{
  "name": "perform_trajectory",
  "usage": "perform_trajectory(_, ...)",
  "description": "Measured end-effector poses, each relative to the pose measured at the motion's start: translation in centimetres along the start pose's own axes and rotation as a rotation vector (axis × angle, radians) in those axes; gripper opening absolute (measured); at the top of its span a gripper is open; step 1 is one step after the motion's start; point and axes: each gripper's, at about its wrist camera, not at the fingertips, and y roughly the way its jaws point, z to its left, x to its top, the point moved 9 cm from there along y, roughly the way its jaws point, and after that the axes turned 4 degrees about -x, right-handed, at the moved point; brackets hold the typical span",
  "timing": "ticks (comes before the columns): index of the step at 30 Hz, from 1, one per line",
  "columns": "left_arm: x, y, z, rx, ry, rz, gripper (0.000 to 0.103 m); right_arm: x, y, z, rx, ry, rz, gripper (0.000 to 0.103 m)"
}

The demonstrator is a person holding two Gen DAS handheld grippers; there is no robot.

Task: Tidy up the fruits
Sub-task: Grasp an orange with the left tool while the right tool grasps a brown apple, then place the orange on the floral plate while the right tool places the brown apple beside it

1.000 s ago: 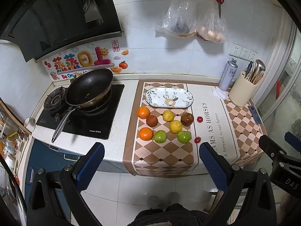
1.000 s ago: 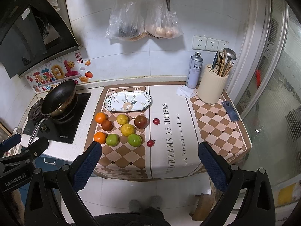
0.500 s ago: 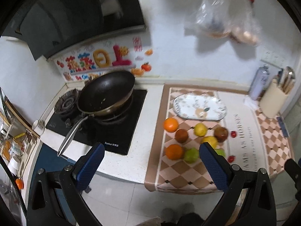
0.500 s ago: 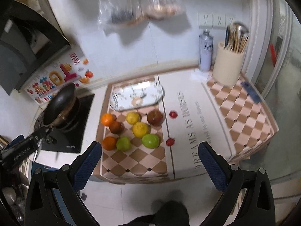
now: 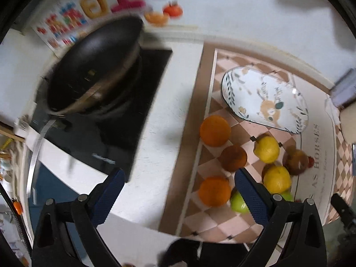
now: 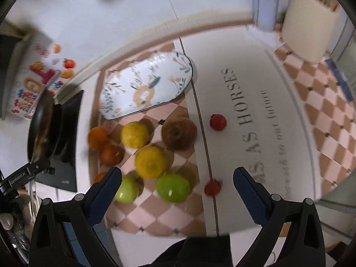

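Note:
Several fruits lie on a checked mat: two oranges [image 5: 214,129] [image 5: 214,191], two yellow fruits [image 6: 135,134] [image 6: 150,162], two green apples [image 6: 172,187] [image 6: 126,189], two brown fruits [image 6: 179,133] [image 5: 233,157] and two small red fruits [image 6: 217,122] [image 6: 213,187]. An oval patterned plate [image 6: 145,86] lies empty behind them; it also shows in the left wrist view [image 5: 264,99]. My left gripper [image 5: 176,197] is open and empty above the counter edge, left of the fruits. My right gripper [image 6: 177,194] is open and empty above the front green apples.
A black wok [image 5: 93,66] sits on the stove [image 5: 111,133] to the left. A cream utensil holder [image 6: 311,29] and a spray can [image 6: 264,2] stand at the back right. The counter's front edge runs close below both grippers.
Both grippers have moved down and forward toward the counter, so the fruits and plate look much bigger. Both stay open. No fruit has moved.

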Motion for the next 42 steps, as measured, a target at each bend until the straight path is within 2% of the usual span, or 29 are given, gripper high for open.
perform_trajectory(2, 1.1, 2.9, -0.5, -0.037, -0.027, 0.074, 0.099, 1.3, 3.2, -0.1, 0.009, 0.012, 0.061, 0.098)
perform_trajectory(5, 2.3, 6.8, -1.5, -0.072, -0.056, 0.178, 0.092, 2.3, 6.5, -0.1, 0.018, 0.017, 0.123, 0.093)
perform_trajectory(7, 2.9, 8.9, -2.3, -0.093, -0.069, 0.231, 0.092, 2.6, 8.0, 0.0, 0.015, 0.015, 0.154, 0.093)
perform_trajectory(16, 4.0, 14.7, -4.9, -0.082, -0.028, 0.344, 0.092, 3.1, 11.2, 0.9, 0.022, 0.002, 0.228, 0.092)
perform_trajectory(20, 3.5, 15.8, -5.5, -0.064, -0.006, 0.366, 0.092, 3.1, 12.4, 1.6, 0.036, -0.002, 0.247, 0.091)
perform_trajectory(23, 3.0, 16.2, -5.9, -0.062, 0.008, 0.373, 0.091, 3.0, 13.2, 2.0, 0.039, -0.011, 0.260, 0.085)
perform_trajectory(27, 2.3, 16.8, -6.4, -0.078, 0.023, 0.387, 0.064, 2.5, 13.9, 2.0, 0.009, -0.031, 0.262, 0.073)
perform_trajectory(29, 2.3, 17.0, -6.8, -0.071, 0.036, 0.375, 0.064, 2.5, 14.0, 2.1, -0.002, -0.042, 0.250, 0.070)
perform_trajectory(36, 1.8, 15.5, -8.1, -0.030, 0.088, 0.325, 0.063, 2.4, 13.6, 2.8, -0.020, -0.089, 0.204, 0.069)
perform_trajectory(39, 1.5, 13.8, -8.7, -0.033, 0.108, 0.296, 0.063, 2.7, 12.6, 2.5, -0.020, -0.107, 0.177, 0.069)
perform_trajectory(42, 1.9, 10.9, -9.9, -0.055, 0.134, 0.253, 0.063, 3.5, 10.8, 3.0, 0.022, -0.106, 0.150, 0.069)
